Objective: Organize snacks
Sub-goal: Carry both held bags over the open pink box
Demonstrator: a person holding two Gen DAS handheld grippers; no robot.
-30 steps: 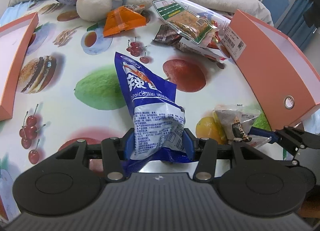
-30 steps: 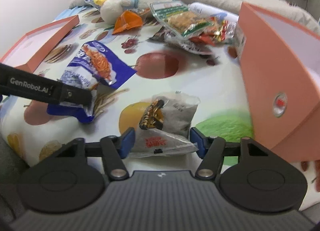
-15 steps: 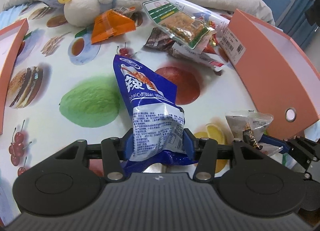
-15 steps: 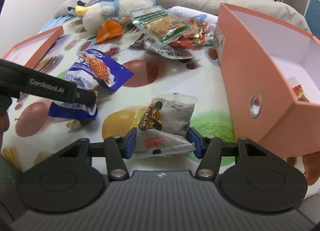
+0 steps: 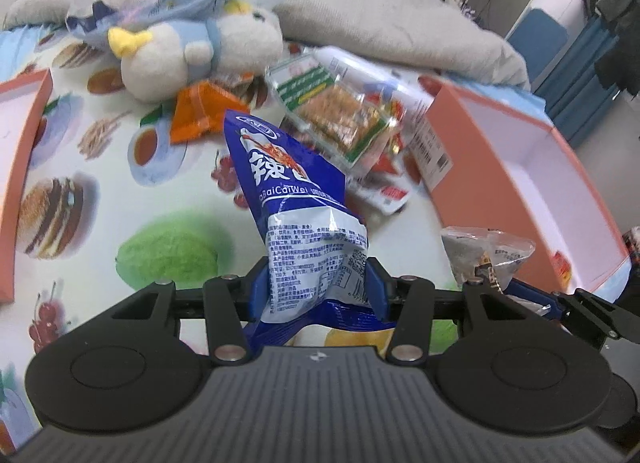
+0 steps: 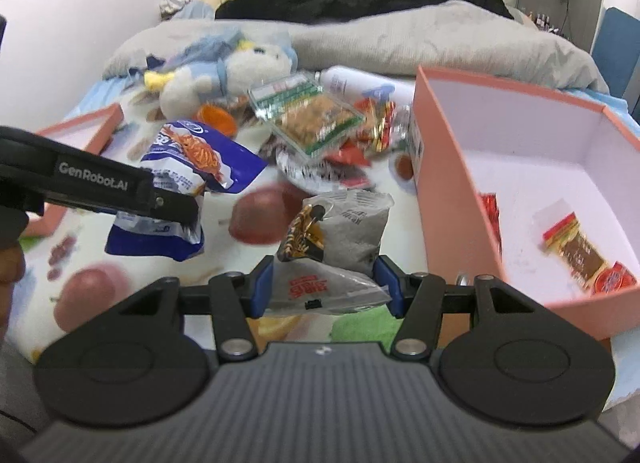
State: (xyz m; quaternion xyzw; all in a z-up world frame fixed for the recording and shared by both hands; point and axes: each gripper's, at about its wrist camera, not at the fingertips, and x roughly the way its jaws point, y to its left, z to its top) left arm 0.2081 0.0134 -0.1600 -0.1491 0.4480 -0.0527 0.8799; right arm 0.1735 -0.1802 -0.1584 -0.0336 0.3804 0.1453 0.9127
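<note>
Over the fruit-printed bed cover (image 5: 100,135), the blue snack bag (image 5: 304,223) was clenched in the left gripper (image 5: 316,295) and the grey snack packet (image 6: 344,239) in the right gripper (image 6: 324,287), both lifted clear beside the open pink box (image 6: 448,183), presumably for dropping in.

Blue-and-white snack bag (image 5: 298,223); grey, clear-ended packet (image 6: 344,239); salmon-pink, white-lined box (image 6: 516,167) right of it; fruit-print cloth (image 5: 120,199).
</note>
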